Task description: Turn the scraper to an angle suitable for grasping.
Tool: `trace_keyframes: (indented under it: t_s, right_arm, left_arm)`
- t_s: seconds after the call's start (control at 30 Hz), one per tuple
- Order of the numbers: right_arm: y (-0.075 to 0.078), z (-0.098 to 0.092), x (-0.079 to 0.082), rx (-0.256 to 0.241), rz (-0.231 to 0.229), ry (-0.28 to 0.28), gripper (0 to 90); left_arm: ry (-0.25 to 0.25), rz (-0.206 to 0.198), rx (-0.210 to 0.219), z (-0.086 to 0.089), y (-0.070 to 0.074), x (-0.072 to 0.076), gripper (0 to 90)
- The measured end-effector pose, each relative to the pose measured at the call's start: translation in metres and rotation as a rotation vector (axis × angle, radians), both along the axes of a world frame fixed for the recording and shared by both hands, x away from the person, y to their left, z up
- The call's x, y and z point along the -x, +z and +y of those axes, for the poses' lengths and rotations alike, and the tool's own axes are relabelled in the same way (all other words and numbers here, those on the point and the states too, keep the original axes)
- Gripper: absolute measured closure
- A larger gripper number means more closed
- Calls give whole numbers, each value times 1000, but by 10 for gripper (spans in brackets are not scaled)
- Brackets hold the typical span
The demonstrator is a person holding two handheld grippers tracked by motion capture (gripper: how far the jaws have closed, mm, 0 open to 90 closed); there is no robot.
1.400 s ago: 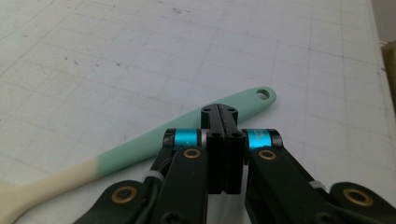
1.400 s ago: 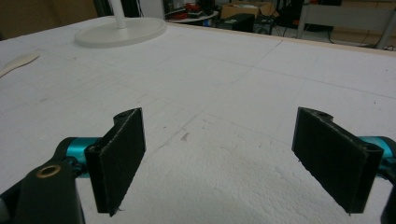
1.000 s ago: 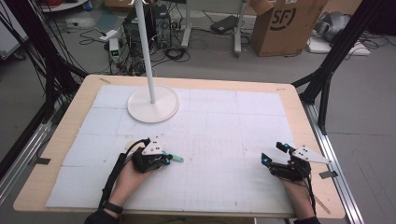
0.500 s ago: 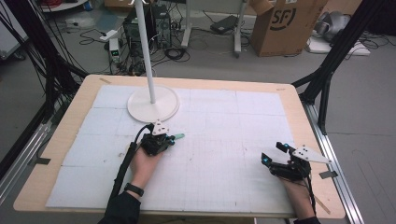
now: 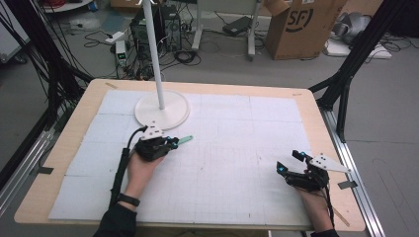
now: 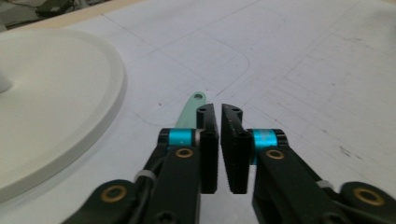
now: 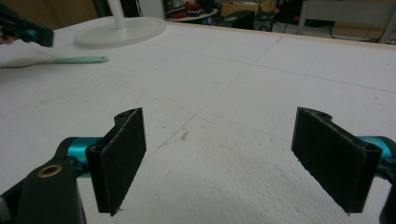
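White mat (image 5: 237, 148); right claw view: mint handle's (image 7: 70, 60) cream end

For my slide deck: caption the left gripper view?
Left tool, jaws nearly closed, beside a mint-green flat handle near the round white stand base.

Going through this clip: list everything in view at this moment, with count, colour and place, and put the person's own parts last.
Table: one, light wood rim, white gridded mat on top.
Stand: one, white, round base with upright pole, far left of the mat.
Green tool: one, mint green, flat with a holed end, lying beside the left claw, near the stand's base.
Cardboard box: one, brown, on the floor beyond the table.
Left claw: one, black with blue accents, jaws nearly closed.
Right claw: one, black, jaws wide apart, near right of the mat.
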State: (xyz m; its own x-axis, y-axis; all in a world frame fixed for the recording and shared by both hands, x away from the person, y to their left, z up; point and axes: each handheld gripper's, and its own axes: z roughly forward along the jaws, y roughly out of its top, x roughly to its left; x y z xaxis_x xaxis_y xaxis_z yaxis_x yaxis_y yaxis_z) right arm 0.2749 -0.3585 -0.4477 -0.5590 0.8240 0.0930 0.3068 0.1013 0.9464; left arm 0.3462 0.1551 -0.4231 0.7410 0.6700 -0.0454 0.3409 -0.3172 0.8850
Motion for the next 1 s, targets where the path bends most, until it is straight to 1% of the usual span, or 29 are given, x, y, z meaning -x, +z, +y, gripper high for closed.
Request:
trace_keyframes:
  t_s: [0.03,0.07,0.1,0.13,0.2,0.23,0.27,0.3,0.33,0.37,0.43,0.47,0.53,0.57,0.63,0.67,0.7,0.77,0.8,0.87,1.0]
  right_arm:
    - [0,0,0,0,1,-1,169]
    - [0,0,-1,8,1,-1,169]
    - [0,0,-1,8,1,-1,169]
    - [0,1,-1,8,7,-3,169]
    - [0,1,-1,19,5,-2,169]
    - [0,1,-1,19,6,-2,170]
    - [0,1,-1,16,9,-3,169]
    - [0,1,-1,15,9,-3,169]
    - [0,1,-1,13,10,-4,170]
    - [0,1,-1,18,8,-3,169]
    - [0,1,-1,22,5,-4,169]
    - [0,2,-1,21,3,-5,169]
    - [0,2,-1,23,1,-5,169]
    - [0,2,-1,21,4,-5,169]
    - [0,2,-1,22,2,-3,169]
    - [0,2,-1,23,1,-2,169]
    - [0,2,0,21,6,-2,169]
    - [0,2,-1,25,0,-3,169]
    - [0,3,0,21,6,-2,169]
    - [0,2,0,24,5,-1,169]
    - [0,2,-1,22,2,-5,169]
  left_arm:
    - [-13,3,35,9,3,3,766]
    - [-36,0,60,18,4,7,669]
    - [-49,-11,78,28,6,11,669]
    - [-54,-26,92,38,6,15,610]
    - [-67,-36,117,57,5,23,508]
    - [-71,-40,124,66,4,27,470]
    - [-80,-57,119,75,3,32,434]
    - [-85,-84,116,84,1,37,409]
    - [-87,-105,132,92,-2,42,391]
    - [-91,-116,158,101,-6,45,380]
    - [-81,-118,209,118,-12,52,334]
    - [-73,-121,222,125,-15,54,307]
    - [-53,-122,229,138,-20,59,271]
    - [-46,-134,227,144,-23,61,249]
    - [-30,-142,243,153,-27,66,233]
    - [-24,-152,261,156,-28,67,227]
    - [-24,-163,288,158,-28,68,204]
    - [-19,-166,284,161,-28,69,197]
    - [-21,-165,288,162,-28,69,196]
    - [-27,-165,287,161,-28,69,193]
    - [-21,-163,285,161,-28,69,191]
